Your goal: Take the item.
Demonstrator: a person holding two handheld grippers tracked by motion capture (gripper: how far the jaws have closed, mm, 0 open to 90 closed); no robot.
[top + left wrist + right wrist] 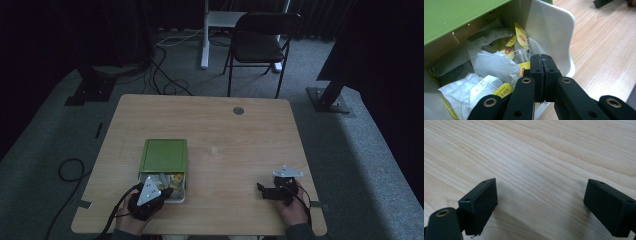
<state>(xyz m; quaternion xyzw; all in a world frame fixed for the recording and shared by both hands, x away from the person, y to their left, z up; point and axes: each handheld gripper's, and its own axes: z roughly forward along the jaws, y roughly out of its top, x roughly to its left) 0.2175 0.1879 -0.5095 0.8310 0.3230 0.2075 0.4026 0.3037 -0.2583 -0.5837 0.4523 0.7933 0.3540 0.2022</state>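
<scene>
The left tool [541, 58], pressed together on a tea bag string [524, 51], hangs over the near-left box [162, 156]; the right tool [541, 202] rests spread on the worktop [240, 145].

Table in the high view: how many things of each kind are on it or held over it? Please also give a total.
Box with green lid: 1
Grippers: 2 (left gripper, jaws shut; right gripper, jaws open)
Tea bags: a jumbled heap inside the box, too tangled to count
Total: 3, tea bags aside
</scene>
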